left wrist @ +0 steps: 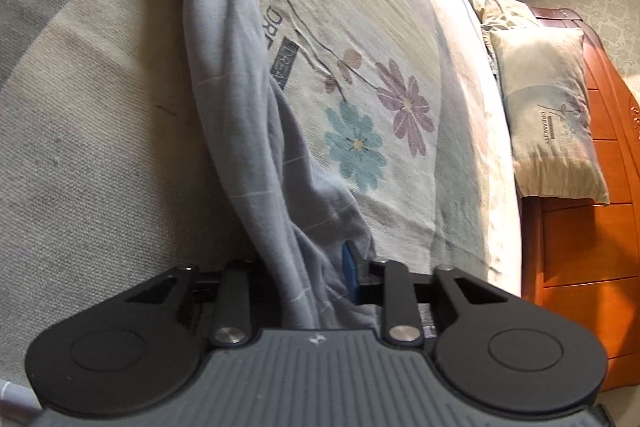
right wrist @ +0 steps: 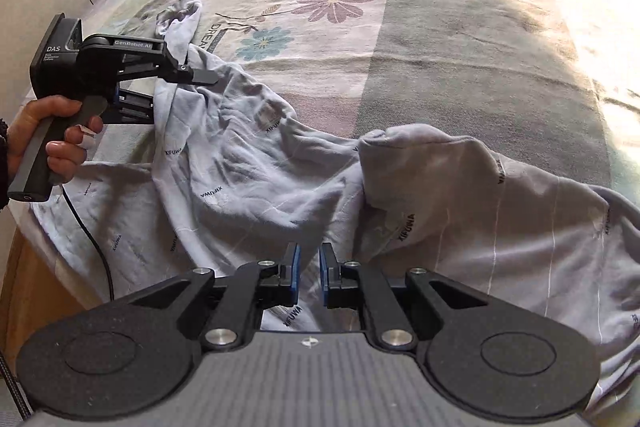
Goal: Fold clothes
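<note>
Pale blue shirt (right wrist: pixel 256 171) lying crumpled on the flower-print bed (right wrist: pixel 460 39), one gathered edge pinched in the left claw (left wrist: pixel 316 279), which a hand (right wrist: pixel 44 143) holds, while the right claw (right wrist: pixel 309 273) hovers above the cloth, slightly parted and gripping nothing.
</note>
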A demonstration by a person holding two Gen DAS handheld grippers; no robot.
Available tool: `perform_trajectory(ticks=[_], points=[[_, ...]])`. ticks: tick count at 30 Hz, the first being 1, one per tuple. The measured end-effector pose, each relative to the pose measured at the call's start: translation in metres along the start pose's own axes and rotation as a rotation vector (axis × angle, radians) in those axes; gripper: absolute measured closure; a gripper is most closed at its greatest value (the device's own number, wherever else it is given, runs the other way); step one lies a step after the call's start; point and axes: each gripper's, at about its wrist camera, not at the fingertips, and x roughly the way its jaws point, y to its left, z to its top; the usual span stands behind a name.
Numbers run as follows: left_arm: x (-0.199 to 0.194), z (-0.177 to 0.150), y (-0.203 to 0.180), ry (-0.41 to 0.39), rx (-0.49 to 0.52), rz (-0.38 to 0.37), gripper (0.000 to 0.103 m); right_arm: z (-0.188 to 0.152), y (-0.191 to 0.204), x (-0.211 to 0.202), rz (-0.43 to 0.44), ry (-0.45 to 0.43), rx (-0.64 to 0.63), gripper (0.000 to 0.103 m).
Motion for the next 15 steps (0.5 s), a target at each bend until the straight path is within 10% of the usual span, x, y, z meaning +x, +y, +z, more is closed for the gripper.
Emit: perform_trajectory(ticks=[7,15], points=[[-0.023,-0.011,-0.038,-0.041,0.173,0.104,0.102,-0.034,-0.013,-0.017,-0.016,0.057,-0.042,0.083],[-0.046,-0.026,-0.056,-0.071,0.192,0.130,0.102,-0.078,0.021,-0.008,-0.104,0.105,-0.657,0.081]])
